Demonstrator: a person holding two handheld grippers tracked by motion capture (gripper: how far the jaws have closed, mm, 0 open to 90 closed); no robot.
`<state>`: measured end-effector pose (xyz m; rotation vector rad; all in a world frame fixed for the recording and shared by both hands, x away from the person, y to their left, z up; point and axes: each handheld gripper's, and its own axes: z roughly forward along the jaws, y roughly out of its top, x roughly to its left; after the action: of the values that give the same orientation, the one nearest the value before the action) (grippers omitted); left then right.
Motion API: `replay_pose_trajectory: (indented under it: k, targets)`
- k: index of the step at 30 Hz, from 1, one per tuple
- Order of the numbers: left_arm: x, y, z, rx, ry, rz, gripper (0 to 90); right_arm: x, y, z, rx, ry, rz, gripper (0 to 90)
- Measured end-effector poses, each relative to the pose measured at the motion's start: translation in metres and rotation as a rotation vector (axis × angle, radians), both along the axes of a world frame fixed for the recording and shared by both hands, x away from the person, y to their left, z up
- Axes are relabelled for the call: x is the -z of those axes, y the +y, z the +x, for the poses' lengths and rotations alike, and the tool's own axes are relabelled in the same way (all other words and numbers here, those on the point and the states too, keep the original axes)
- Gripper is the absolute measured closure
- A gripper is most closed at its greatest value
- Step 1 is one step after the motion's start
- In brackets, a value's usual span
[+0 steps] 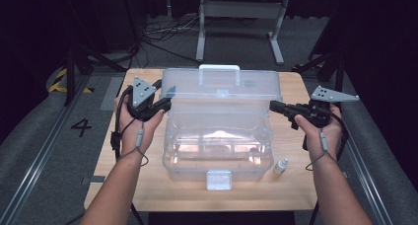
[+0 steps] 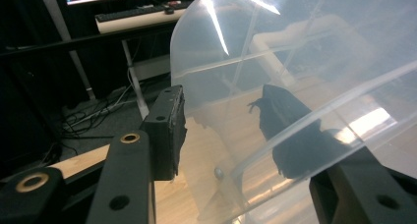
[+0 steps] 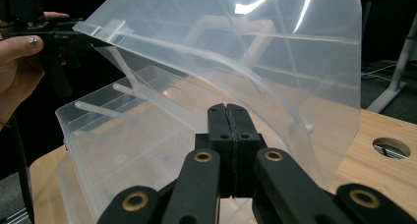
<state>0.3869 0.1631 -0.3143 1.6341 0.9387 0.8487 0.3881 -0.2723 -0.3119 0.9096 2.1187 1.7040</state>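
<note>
A clear plastic toolbox (image 1: pixel 217 151) stands in the middle of the wooden table (image 1: pixel 296 195) with its lid (image 1: pixel 222 84) raised. My left gripper (image 1: pixel 165 102) is at the lid's left end. In the left gripper view the lid's side wall (image 2: pixel 236 62) stands between the jaws of that gripper (image 2: pixel 221 94), with one black finger (image 2: pixel 167 130) outside and the other seen through the plastic; a wide gap remains. My right gripper (image 1: pixel 274 105) is shut with nothing in it, its tips (image 3: pixel 227 111) just in front of the lid's right side wall (image 3: pixel 314 86).
A small white bottle (image 1: pixel 281 166) stands on the table by the box's front right corner. The box's latch (image 1: pixel 219 179) faces me. The table has a round hole (image 3: pixel 391 148) at the right. Cables and a desk frame (image 1: pixel 241 18) lie on the floor beyond.
</note>
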Motion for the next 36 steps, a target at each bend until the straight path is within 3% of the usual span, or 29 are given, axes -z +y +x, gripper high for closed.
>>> replay_pose_trajectory:
  k: [3,6,8,14,19,36]
  targets:
    - [0.001,0.000,0.000,-0.006,-0.021,-0.013,55.8,0.004,0.000,-0.002,-0.003,0.001,0.001,90.0]
    - [0.001,-0.002,-0.002,-0.014,-0.049,0.004,54.8,0.007,0.000,-0.003,-0.004,0.004,0.000,90.0]
    - [0.000,-0.003,-0.002,-0.017,-0.053,-0.006,52.8,0.009,-0.001,-0.003,-0.005,0.010,0.003,90.0]
    - [-0.001,-0.004,-0.001,-0.033,-0.061,0.016,56.2,0.009,-0.004,-0.006,-0.008,0.006,0.009,90.0]
    - [-0.002,-0.002,-0.001,-0.042,-0.053,0.000,63.3,0.011,-0.006,-0.008,-0.005,0.005,0.002,90.0]
    - [-0.005,-0.001,0.006,-0.075,-0.018,-0.020,71.3,0.023,-0.022,-0.014,0.019,0.026,0.021,90.0]
